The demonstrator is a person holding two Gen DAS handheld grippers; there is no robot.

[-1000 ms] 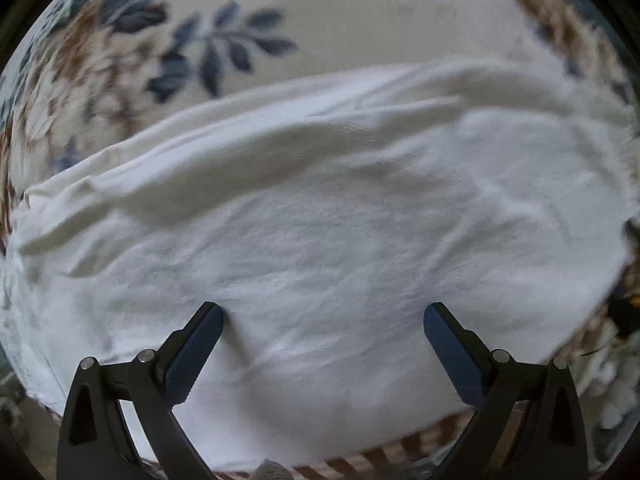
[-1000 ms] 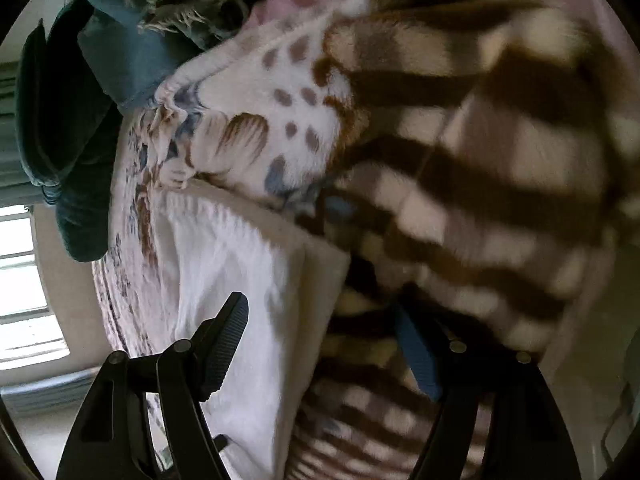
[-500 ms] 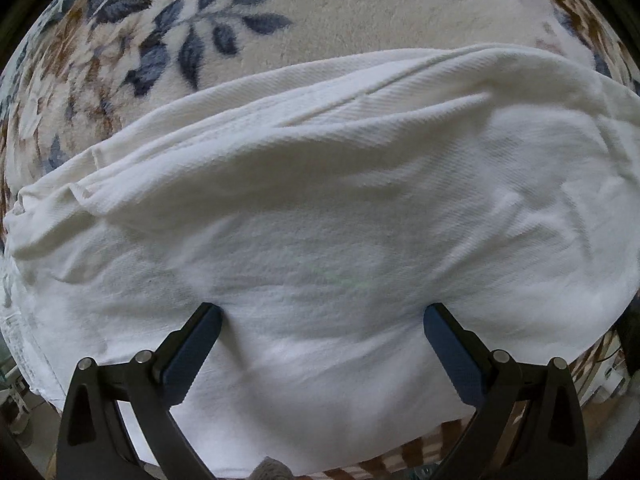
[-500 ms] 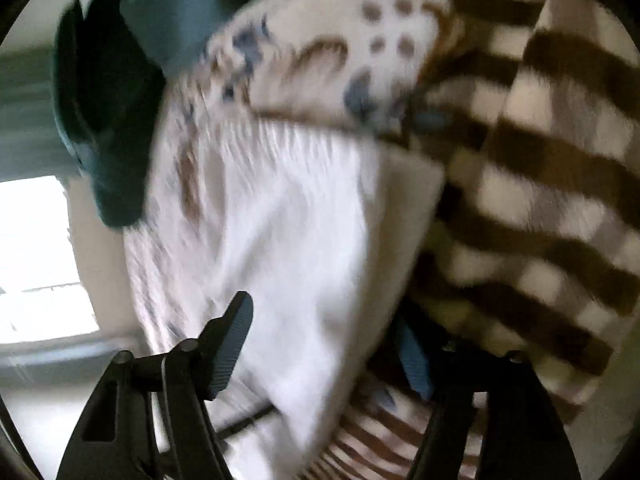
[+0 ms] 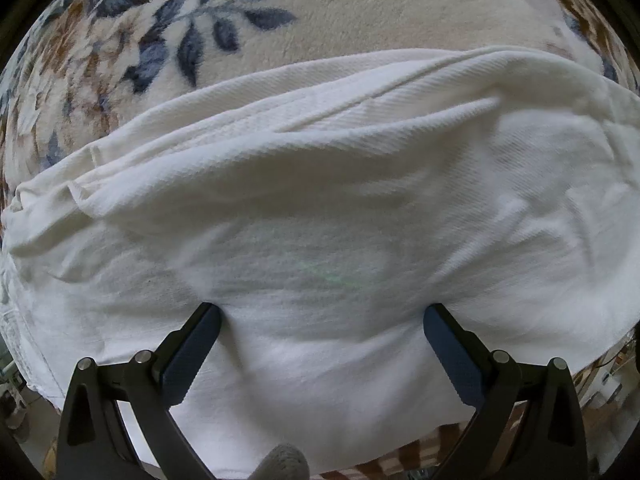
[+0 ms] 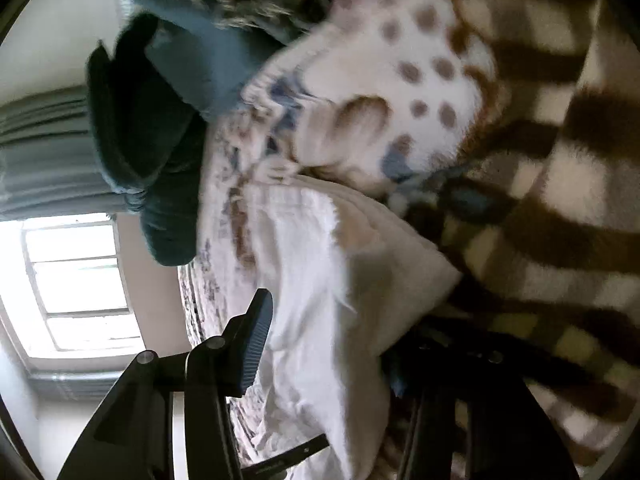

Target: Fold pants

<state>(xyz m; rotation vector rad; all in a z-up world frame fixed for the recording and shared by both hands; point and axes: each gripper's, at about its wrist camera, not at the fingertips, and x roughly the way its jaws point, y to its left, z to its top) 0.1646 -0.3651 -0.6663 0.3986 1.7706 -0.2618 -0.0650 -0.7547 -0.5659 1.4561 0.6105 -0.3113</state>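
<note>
The white pants (image 5: 320, 208) lie folded and spread across a floral blanket (image 5: 360, 12), filling most of the left wrist view. My left gripper (image 5: 320, 332) is open, its two fingers pressed down onto the near part of the cloth with the fabric bulging between them. In the right wrist view the pants' frayed hem end (image 6: 332, 264) lies between the wide-apart fingers of my right gripper (image 6: 328, 344). Its left finger (image 6: 254, 344) sits over the cloth; the right finger is dark and lies under the cloth's edge. That view is blurred.
A brown and cream checked blanket (image 6: 560, 208) lies to the right of the pants. A spotted cream blanket (image 6: 420, 92) and dark teal clothes (image 6: 160, 140) are piled beyond. A bright window (image 6: 76, 284) is at left.
The left gripper has moved closer and lower over the pants, still open. The right gripper has swung and tilted, so the pants' hem end now sits between its fingers.
</note>
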